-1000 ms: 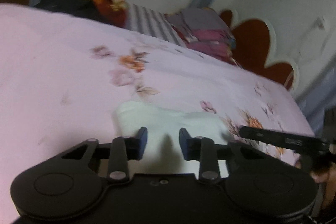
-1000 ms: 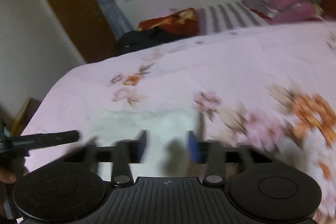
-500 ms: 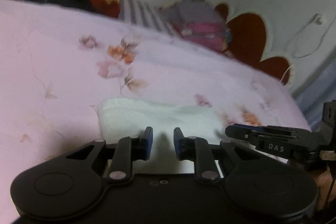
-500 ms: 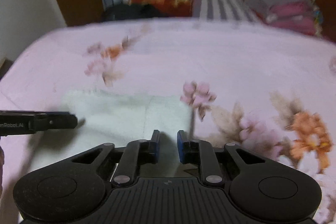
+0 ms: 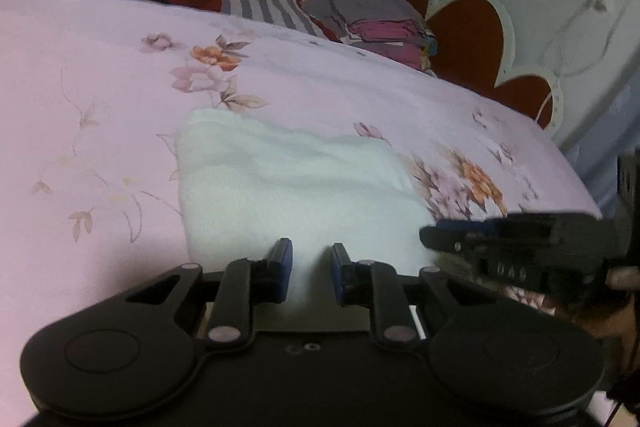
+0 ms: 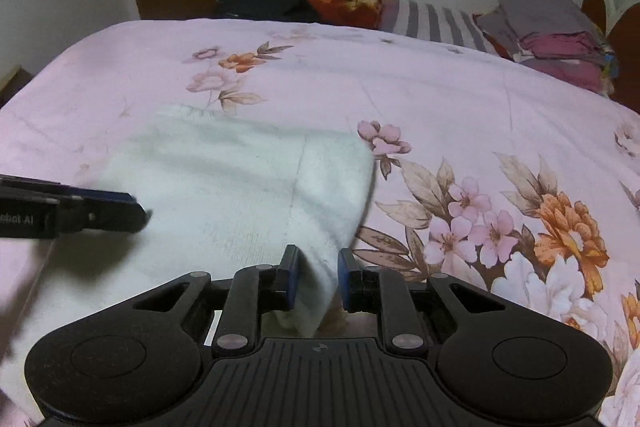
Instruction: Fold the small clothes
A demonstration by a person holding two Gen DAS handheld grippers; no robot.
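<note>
Lying between right gripper (image 6: 314,277) fingers: white cloth (image 6: 240,195) edge.

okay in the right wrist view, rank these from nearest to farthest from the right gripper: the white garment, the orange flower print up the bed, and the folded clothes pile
1. white garment, between the right gripper jaws.
2. orange flower print, mid-bed, upper left.
3. folded clothes pile, far right by the headboard.

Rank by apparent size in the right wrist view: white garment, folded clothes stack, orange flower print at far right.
1. white garment
2. folded clothes stack
3. orange flower print
The last two look close; the flower sits nearer the camera, so their order is unsure.
</note>
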